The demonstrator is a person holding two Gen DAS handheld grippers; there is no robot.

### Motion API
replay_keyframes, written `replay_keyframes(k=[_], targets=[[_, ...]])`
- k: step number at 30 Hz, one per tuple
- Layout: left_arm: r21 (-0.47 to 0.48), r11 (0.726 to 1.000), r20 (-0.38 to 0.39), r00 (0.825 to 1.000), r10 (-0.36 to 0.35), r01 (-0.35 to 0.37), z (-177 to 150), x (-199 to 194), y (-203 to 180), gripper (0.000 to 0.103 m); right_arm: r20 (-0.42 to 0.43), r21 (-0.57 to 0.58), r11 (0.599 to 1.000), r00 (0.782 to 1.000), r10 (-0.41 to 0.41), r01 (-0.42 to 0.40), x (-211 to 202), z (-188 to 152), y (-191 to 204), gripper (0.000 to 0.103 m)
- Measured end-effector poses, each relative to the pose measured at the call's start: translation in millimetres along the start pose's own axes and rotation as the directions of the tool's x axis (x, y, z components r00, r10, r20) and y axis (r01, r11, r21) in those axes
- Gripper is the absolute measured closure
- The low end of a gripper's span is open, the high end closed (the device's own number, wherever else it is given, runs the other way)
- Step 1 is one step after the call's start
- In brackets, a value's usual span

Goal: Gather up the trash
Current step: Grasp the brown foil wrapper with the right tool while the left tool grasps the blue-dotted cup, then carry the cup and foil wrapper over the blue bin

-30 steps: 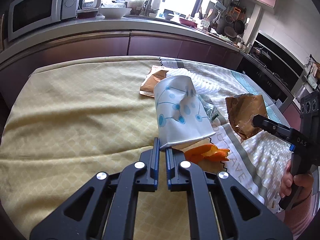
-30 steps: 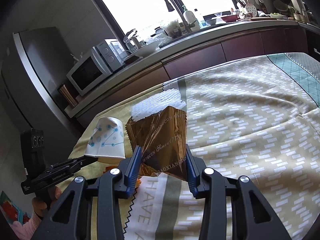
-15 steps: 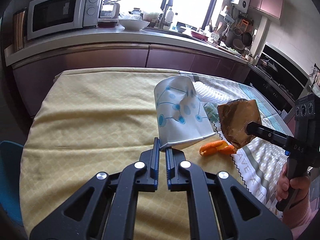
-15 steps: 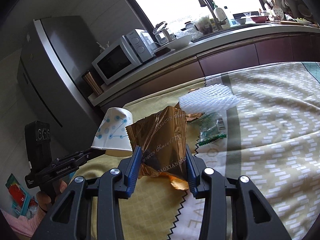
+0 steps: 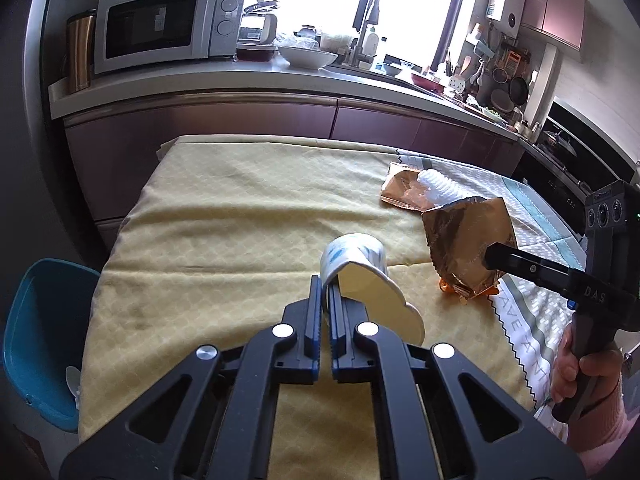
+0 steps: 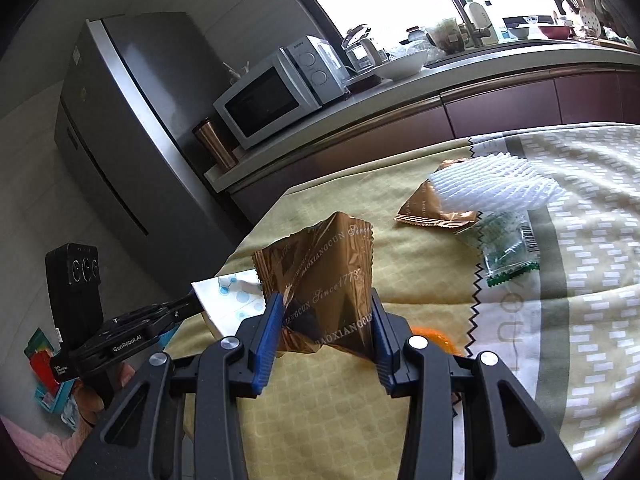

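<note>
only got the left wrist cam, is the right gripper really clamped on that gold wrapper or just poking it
Observer: Clamped. In the right wrist view the right gripper has both blue pads pressing the sides of the gold wrapper.
Operator: ok, what else is behind it that i cant see
Observer: A clear packet with green print lies on the tablecloth beside the white foam net; the wrapper hides it from your view.

Blue-dotted white paper cup [image 5: 352, 254], bronze wrapper [image 6: 332, 276], yellow-patterned tablecloth [image 5: 240, 216]
</note>
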State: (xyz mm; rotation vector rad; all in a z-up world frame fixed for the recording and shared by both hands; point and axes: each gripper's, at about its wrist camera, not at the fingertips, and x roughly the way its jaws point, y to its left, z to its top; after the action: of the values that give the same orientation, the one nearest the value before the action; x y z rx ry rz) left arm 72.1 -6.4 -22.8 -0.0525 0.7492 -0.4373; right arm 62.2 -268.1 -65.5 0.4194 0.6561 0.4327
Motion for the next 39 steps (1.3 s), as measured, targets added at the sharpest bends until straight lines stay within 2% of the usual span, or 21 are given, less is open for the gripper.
replay_keyframes(k=[9,24,39], targets=[[-0.015,0.999,0.010,0.999,0.035,-0.035,-8.6,-12.7,12.1,0.099,-0.032,-0.014,1.000,0.999,0.022,-0.023,16.8,-0.9,11.9,0.064],[-0.046,0.995,0.068,0.994,0.091,-0.088,-10.3,-42.4,35.1,0.099,-0.070,-0.047,0.997,0.996,0.062,-0.065,37.3,3.1,32.4,0.064],[-0.127,0.978,0.115,0.977,0.181,-0.166,-14.9,-79.1,77.9,0.099,-0.128,-0.114,0.983,0.983,0.131,-0.146,68.6,8.4,77.2,0.064]])
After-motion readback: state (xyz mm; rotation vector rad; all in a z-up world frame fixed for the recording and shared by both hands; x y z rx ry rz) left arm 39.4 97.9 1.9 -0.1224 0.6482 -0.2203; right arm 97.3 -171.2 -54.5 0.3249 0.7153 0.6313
